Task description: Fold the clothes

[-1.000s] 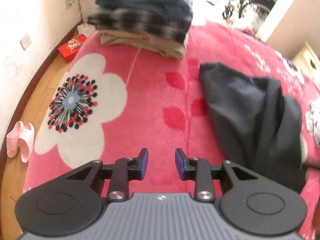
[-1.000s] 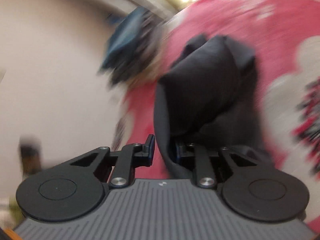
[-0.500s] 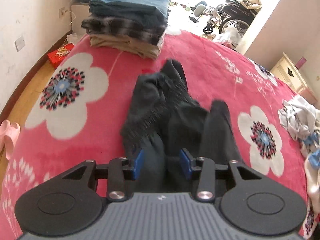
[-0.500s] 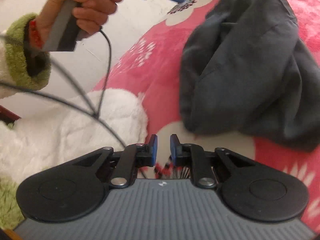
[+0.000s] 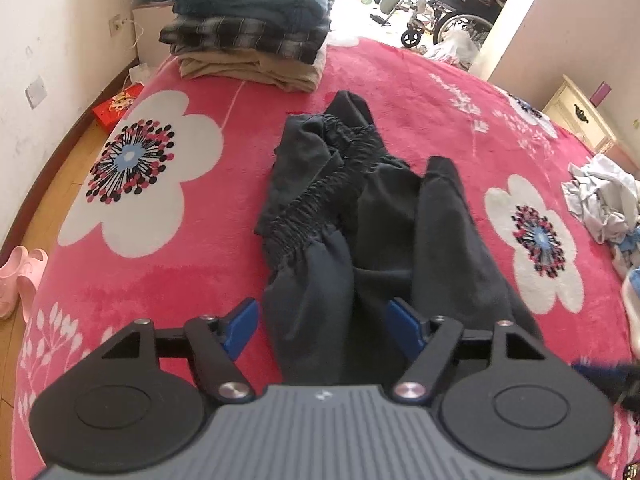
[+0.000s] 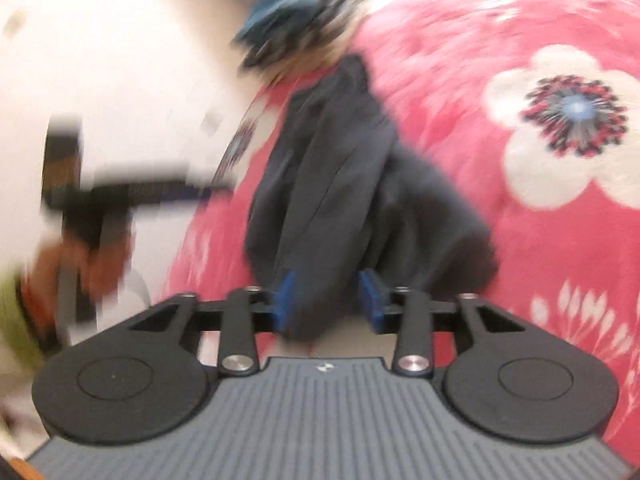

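A crumpled dark grey pair of trousers with a gathered elastic waistband (image 5: 352, 216) lies on the bed's pink fleece blanket with white flowers (image 5: 168, 184). The left hand-held gripper (image 5: 323, 328) stands wide apart astride one leg end. The right hand-held gripper (image 6: 327, 300), blurred, is parted around the cloth's near edge. Beyond sits a stack of folded clothes (image 5: 252, 24).

Black trousers (image 5: 360, 216) lie crumpled on the pink floral bed blanket (image 5: 200, 264), elastic waistband bunched at the far end, legs trailing toward the camera.
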A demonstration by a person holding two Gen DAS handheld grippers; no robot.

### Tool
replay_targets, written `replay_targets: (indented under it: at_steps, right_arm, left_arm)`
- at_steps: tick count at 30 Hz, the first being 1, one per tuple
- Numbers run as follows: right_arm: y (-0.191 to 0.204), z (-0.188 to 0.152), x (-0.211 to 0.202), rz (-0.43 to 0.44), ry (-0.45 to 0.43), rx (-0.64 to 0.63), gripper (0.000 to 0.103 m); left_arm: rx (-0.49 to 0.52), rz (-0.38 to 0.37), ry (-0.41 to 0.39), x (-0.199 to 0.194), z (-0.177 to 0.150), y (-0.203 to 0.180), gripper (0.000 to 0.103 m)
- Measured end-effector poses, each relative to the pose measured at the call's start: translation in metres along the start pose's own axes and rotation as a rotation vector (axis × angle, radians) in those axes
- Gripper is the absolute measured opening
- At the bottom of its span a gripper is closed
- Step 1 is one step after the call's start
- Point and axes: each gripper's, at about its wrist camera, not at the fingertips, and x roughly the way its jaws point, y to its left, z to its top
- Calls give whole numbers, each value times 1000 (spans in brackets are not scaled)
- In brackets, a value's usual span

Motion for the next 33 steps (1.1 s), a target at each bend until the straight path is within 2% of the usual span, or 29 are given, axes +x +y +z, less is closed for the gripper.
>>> replay_targets:
  at_steps: [2,5,10,13,15,16,17,18,20,28,33]
  right_arm:
    - [-3,22,12,-18,-37,19,66]
    - [-11,38,37,-21,-41,61,78]
    - [-27,56,81,-15,-29,142,79]
    - [-37,67,108,-11,-21,191,79]
    - [-43,74,126,-8,-16,223,70]
    - [-47,78,134,-7,-14,239,50]
    - [-50,81,143,-6,-11,256,38]
    - [-50,82,147,-9,-11,256,34]
    - [-44,72,140,-14,-13,219,19]
    - [-6,26,94,25,50,45,9]
    - [-2,-3,36,-9,43,42,7]
  left_arm:
    - [6,-4,12,11,3,5,73]
    - [0,0,39,29,8,15,73]
    - [-35,-1,69,58,17,32,73]
    - [-45,-34,99,75,24,38,73]
    - [-48,-35,111,85,24,40,67]
    - [-45,-24,118,89,23,39,60]
    - [-35,-11,134,93,23,39,56]
    - [-28,0,146,97,22,38,55]
    - [-28,8,146,99,20,38,50]
    - [-28,29,128,87,14,37,31]
    - [-20,29,118,74,9,38,31]
